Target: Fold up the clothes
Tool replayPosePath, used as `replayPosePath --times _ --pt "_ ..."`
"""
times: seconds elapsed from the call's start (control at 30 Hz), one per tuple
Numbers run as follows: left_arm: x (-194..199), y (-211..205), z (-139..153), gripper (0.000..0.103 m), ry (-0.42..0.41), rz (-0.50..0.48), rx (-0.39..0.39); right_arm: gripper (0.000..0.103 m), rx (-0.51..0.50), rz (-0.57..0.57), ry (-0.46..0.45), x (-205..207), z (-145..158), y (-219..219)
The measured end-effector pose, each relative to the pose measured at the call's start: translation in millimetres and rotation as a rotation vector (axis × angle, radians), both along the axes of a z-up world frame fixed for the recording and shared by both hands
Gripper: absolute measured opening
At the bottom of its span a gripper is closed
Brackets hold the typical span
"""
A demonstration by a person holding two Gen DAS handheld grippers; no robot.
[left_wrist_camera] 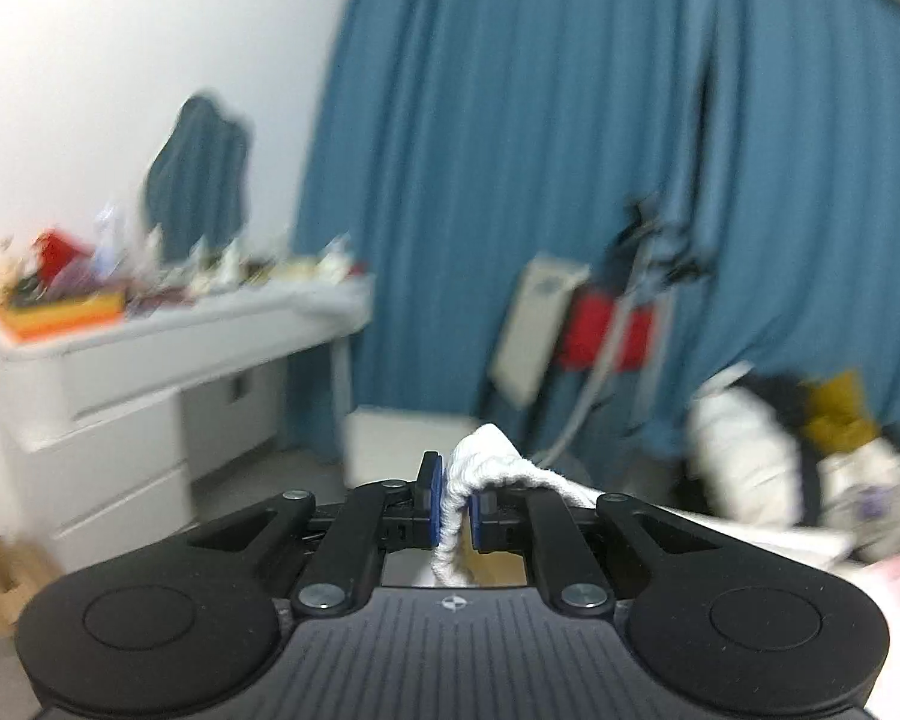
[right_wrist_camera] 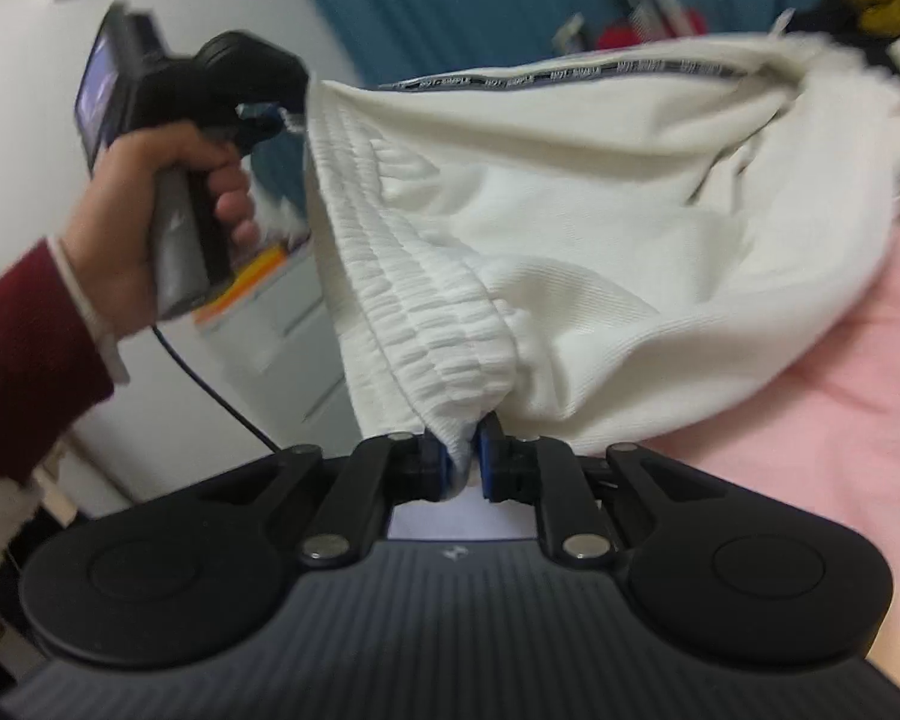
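Observation:
A pair of white trousers [right_wrist_camera: 600, 192] with a ribbed elastic waistband [right_wrist_camera: 414, 300] and a dark lettered side stripe is held up off the pink bedsheet [right_wrist_camera: 840, 396]. My right gripper [right_wrist_camera: 463, 456] is shut on one end of the waistband. In the right wrist view the left gripper [right_wrist_camera: 288, 111] is up at the left, held in a hand with a dark red sleeve, and pinches the other end of the waistband. In the left wrist view my left gripper [left_wrist_camera: 455, 501] is shut on a bunched white fold of the trousers [left_wrist_camera: 486, 462]. The trouser legs trail away to the right over the bed.
A white desk with drawers [left_wrist_camera: 150, 384] stands at the left, cluttered on top. Blue curtains [left_wrist_camera: 510, 150] cover the back wall. A stand with a red bag [left_wrist_camera: 606, 330] leans against them. A pile of clothes [left_wrist_camera: 780, 438] lies on the bed at the right.

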State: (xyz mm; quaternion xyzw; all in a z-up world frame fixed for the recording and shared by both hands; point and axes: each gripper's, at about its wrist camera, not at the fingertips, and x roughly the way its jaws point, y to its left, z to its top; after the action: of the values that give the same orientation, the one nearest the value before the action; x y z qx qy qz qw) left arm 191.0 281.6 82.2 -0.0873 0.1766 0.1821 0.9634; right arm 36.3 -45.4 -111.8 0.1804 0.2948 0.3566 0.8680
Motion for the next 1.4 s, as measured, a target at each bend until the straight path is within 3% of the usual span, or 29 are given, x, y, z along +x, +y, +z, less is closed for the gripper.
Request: replayPosePath --times 0.13,0.23,0.43,0.5,0.53,0.6,0.63,0.67,0.7,0.8,1.07,1.4 --pt "28 46 -75 0.009 0.159 0.045 -0.117 0.015 -0.051 0.07 0.091 32 -41 21" --pt "39 61 -109 0.01 0.197 0.062 -0.165 0.018 -0.074 0.115 0.083 37 -55 21" --pt "38 74 -110 0.011 0.197 0.053 -0.157 0.021 -0.105 0.151 0.026 28 -39 20" --pt "31 73 -105 0.022 0.199 0.047 -0.155 0.024 -0.122 0.158 0.0 22 -35 20" --pt "25 71 -103 0.028 0.201 0.052 -0.149 0.032 -0.112 0.165 0.001 21 -36 19" --pt "6 66 -94 0.05 0.198 0.057 -0.133 0.057 -0.09 0.191 -0.016 15 -37 21" --pt "-7 60 -89 0.055 0.193 0.047 -0.128 0.083 -0.079 0.205 -0.027 12 -37 23" --pt "-20 55 -84 0.063 0.188 0.037 -0.122 0.097 -0.069 0.219 -0.038 9 -38 25" --pt "-32 49 -78 0.068 0.182 0.027 -0.117 0.1 -0.073 0.227 -0.056 4 -36 26" --pt "-70 32 -62 0.08 0.166 -0.004 -0.101 0.101 -0.114 0.236 -0.12 -16 -24 26" --pt "-169 -17 -21 0.084 0.122 -0.091 -0.058 0.1 -0.157 0.126 -0.258 -44 28 -10" --pt "-229 -161 -15 0.085 0.013 -0.318 -0.015 0.1 -0.215 -0.144 -0.341 -46 82 -126"
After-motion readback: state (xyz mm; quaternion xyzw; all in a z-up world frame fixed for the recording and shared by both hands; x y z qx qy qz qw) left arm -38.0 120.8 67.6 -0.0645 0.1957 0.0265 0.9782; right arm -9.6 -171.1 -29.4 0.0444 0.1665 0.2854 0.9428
